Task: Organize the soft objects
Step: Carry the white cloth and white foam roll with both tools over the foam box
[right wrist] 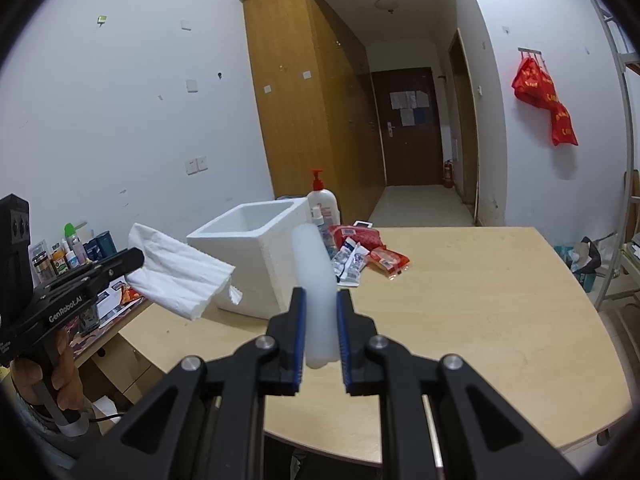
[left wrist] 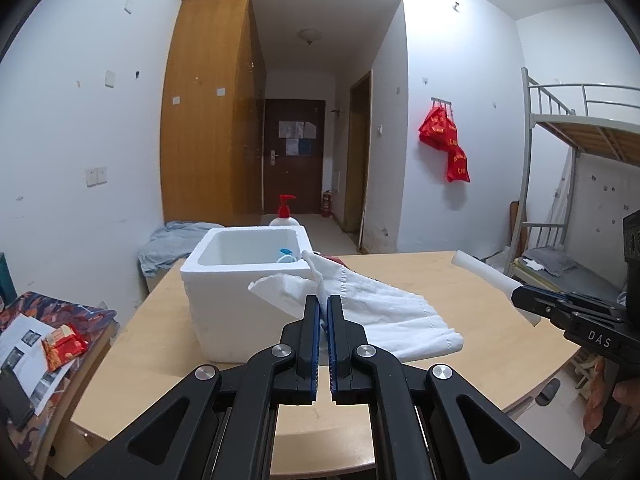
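You are in a white-walled room with a wooden wardrobe, a dark door down the hall and red bags hanging on the wall; a pale wooden surface lies in front of you. On it stands a white foam box, open at the top, with a pump bottle behind it and red and white packets beside it.

Your left gripper is clamped shut on a white cloth, pinching a bunched edge; the cloth hangs in the air beside the box, above the surface. From the right wrist view it droops from the gripper tips, just left of the box.

Your right gripper is closed on a white foam roll, which stands between the pads and sticks out past them, held clear of the surface, in front of the box. A hand shows on the left handle.
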The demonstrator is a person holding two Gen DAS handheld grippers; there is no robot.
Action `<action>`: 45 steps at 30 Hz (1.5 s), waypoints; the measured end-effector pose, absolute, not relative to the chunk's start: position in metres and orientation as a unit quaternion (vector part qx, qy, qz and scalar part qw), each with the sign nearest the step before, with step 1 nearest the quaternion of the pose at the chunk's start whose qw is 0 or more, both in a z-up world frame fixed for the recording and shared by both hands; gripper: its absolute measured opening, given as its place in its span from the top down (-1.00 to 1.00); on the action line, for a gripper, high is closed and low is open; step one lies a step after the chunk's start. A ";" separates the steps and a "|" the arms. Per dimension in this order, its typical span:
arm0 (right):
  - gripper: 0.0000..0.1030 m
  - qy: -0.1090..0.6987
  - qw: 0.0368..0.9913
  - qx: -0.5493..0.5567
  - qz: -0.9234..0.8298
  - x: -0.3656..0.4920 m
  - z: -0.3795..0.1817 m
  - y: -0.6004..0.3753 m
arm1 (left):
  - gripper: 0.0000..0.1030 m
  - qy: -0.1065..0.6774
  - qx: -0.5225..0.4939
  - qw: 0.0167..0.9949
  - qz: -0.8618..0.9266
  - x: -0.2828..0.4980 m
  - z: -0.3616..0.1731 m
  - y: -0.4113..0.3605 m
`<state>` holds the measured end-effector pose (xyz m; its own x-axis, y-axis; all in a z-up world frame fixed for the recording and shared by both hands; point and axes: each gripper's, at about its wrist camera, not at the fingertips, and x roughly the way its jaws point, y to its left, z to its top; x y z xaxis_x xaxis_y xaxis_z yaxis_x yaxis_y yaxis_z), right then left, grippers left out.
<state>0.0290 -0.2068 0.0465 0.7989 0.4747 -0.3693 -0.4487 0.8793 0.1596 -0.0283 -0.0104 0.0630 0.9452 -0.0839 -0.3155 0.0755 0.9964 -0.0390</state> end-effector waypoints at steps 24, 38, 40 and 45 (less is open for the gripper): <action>0.66 0.206 0.922 0.014 0.327 0.052 0.048 -0.156 | 0.93 0.160 -0.012 0.986 0.039 -0.037 0.069 0.030; 0.66 0.210 0.909 -0.003 0.360 0.068 0.055 -0.124 | 0.93 0.165 -0.028 0.984 0.065 -0.025 0.069 0.049; 0.66 0.212 0.908 -0.005 0.362 0.070 0.055 -0.122 | 0.93 0.168 -0.029 0.983 0.066 -0.021 0.068 0.050; 0.66 0.217 0.906 -0.009 0.363 0.075 0.055 -0.117 | 0.93 0.174 -0.033 0.982 0.065 -0.014 0.066 0.053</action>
<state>0.0754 -0.1171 0.0550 0.6425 0.6538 -0.3996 -0.6620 0.7363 0.1402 -0.0139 0.0528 0.0662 0.9307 0.1171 -0.3464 -0.1398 0.9893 -0.0411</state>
